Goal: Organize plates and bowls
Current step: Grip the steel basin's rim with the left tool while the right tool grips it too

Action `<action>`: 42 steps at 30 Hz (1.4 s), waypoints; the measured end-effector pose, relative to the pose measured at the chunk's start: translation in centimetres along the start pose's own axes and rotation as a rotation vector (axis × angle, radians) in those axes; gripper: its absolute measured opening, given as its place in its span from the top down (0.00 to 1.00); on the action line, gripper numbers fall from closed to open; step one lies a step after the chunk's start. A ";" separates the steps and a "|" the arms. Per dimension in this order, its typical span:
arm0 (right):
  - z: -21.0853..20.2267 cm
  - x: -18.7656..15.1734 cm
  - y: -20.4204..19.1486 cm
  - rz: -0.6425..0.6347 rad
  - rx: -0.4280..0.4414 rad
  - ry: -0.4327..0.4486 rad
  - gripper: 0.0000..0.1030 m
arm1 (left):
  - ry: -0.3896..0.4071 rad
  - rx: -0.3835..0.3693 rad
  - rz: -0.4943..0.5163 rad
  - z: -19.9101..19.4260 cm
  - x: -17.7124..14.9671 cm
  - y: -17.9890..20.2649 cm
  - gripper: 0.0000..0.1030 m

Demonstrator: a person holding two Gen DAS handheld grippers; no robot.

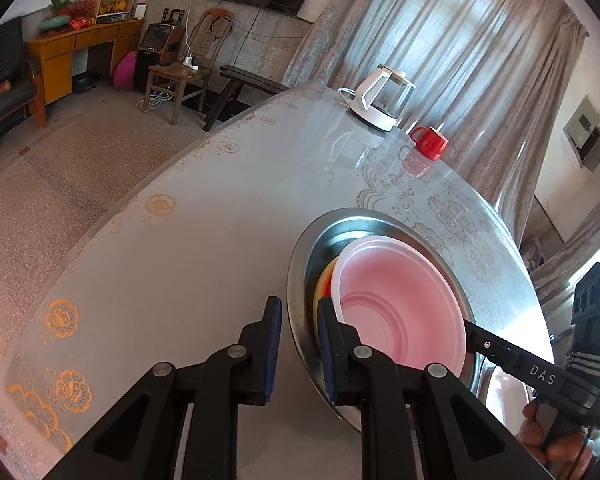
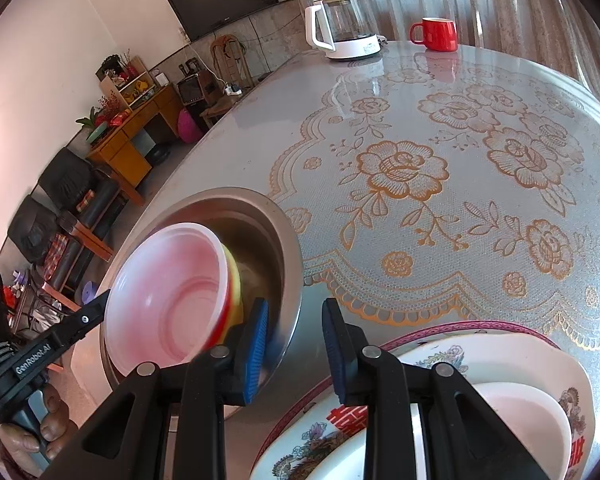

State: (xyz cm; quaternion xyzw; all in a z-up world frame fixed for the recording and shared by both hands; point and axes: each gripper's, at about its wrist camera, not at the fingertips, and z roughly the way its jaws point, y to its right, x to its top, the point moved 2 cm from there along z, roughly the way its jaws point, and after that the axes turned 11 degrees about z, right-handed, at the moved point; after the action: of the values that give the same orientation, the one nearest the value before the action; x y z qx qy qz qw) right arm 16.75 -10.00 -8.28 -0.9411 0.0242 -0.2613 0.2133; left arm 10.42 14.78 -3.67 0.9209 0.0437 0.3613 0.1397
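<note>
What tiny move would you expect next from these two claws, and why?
Probably both pinch shut: the left claw and right claw each appear to stand open astride the rim of the steel basin, on opposite sides, with the pink bowl stack inside.

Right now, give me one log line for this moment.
left hand-held gripper open, straddling steel basin rim | right hand-held gripper open, same rim | pink bowl tilted in basin
</note>
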 end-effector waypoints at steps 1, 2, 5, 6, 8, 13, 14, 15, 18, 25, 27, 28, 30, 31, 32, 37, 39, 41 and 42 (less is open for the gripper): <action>0.1 0.1 0.1 0.007 0.004 -0.006 0.74 | -0.006 -0.009 -0.010 0.3 0.2 -0.1 0.83; 0.2 0.1 0.1 0.007 0.004 -0.009 0.74 | -0.005 -0.025 -0.018 0.4 0.3 -0.1 0.82; 0.3 0.2 -0.1 -0.005 -0.012 -0.006 0.74 | -0.004 -0.038 -0.029 0.5 0.2 -0.2 0.83; 0.3 0.3 -0.2 -0.012 -0.016 -0.002 0.74 | -0.003 -0.052 -0.037 0.5 0.1 -0.4 0.83; 0.3 0.2 -0.3 -0.019 -0.009 0.000 0.77 | -0.001 -0.074 -0.042 0.4 -0.1 -0.4 0.83; 0.6 0.1 -0.8 -0.040 -0.005 -0.004 0.85 | 0.019 -0.095 -0.032 0.1 -0.5 -0.1 0.83; 0.6 0.1 -0.7 -0.039 -0.008 -0.003 0.85 | 0.018 -0.108 -0.041 0.0 -0.6 -0.3 0.83; 0.7 0.2 -0.6 -0.034 -0.006 -0.005 0.85 | 0.017 -0.115 -0.045 0.0 -0.7 -0.3 0.83; 0.7 0.1 -0.5 -0.028 0.000 -0.009 0.85 | 0.023 -0.093 -0.026 -0.3 -0.9 0.2 0.83; 0.3 0.1 0.0 -0.005 0.014 -0.008 0.85 | 0.036 -0.073 0.009 -1.1 -1.3 0.9 0.83; 0.3 -0.1 0.0 -0.002 0.011 -0.017 0.85 | 0.024 -0.061 0.002 -0.9 -1.4 0.7 0.83; 0.5 -0.1 0.1 0.004 0.011 -0.021 0.85 | 0.023 -0.053 0.000 -0.8 -1.4 0.6 0.83; 0.7 -0.1 0.1 0.001 0.018 -0.024 0.84 | 0.025 -0.056 -0.001 -0.7 -1.3 0.3 0.82; 0.7 -0.1 0.0 -0.003 0.014 -0.023 0.84 | 0.026 -0.053 -0.006 -0.5 -1.1 0.1 0.81; 0.7 -0.1 -0.1 -0.006 0.012 -0.023 0.84 | 0.030 -0.052 -0.013 -0.5 -0.9 -0.1 0.81; 1.3 0.0 -0.3 -0.021 0.004 -0.029 0.86 | 0.016 -0.051 0.011 0.9 -0.4 -0.4 0.83; 1.2 -0.2 -0.6 -0.038 -0.006 -0.021 0.86 | 0.024 -0.062 0.017 0.7 -0.5 -0.2 0.88; 1.1 -0.2 -0.6 -0.033 0.000 -0.020 0.86 | 0.024 -0.072 0.008 0.4 -0.8 -0.2 0.88; 1.0 -0.2 -0.6 -0.030 0.001 -0.020 0.86 | 0.027 -0.070 0.013 0.1 -1.0 -0.2 0.88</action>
State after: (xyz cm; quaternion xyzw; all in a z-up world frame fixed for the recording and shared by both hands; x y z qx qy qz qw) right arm 17.07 -9.03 -8.91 -0.9438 0.0076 -0.2551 0.2100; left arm 9.77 14.76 -4.51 0.9107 0.0273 0.3761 0.1687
